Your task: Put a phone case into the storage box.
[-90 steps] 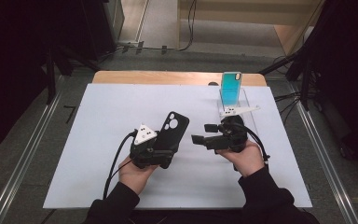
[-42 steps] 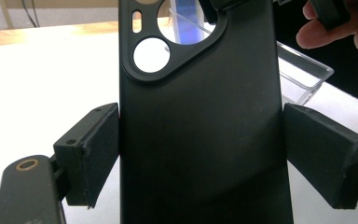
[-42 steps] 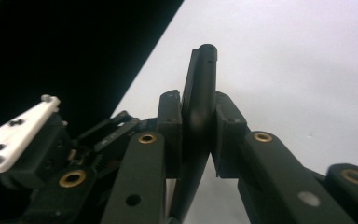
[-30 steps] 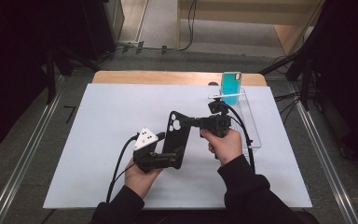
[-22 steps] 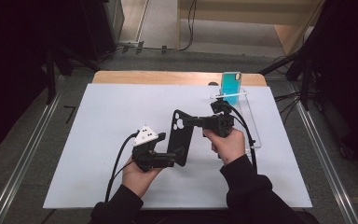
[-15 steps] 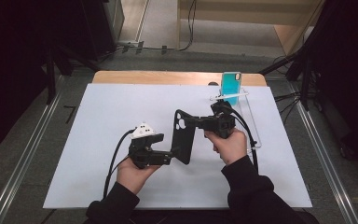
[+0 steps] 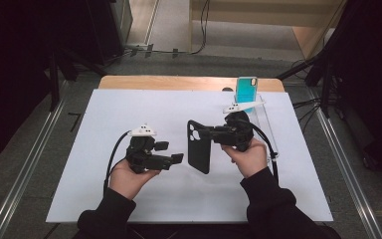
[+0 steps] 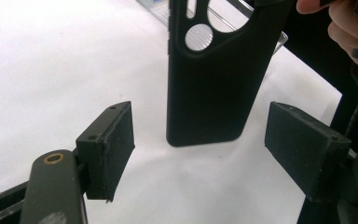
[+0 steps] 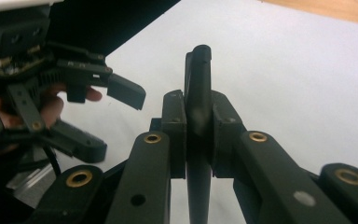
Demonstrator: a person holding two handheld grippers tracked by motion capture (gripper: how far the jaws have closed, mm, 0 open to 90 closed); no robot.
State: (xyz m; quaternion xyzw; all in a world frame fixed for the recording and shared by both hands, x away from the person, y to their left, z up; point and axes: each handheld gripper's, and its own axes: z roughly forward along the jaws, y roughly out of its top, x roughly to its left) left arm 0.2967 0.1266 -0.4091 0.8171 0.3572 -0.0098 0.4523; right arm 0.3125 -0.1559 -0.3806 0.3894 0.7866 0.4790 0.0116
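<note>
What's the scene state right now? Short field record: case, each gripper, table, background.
held item: black phone case, upright, camera cutout at top
right gripper: shut on the case, pads clamping its thin edge
left gripper: open, off the case; its jaws have just been closing a little, nothing between the pads
gap: case hangs beyond the left gripper's jaws, apart from them
surface: white mat on a wooden table
background: teal phone propped in a clear stand at the far right
</note>
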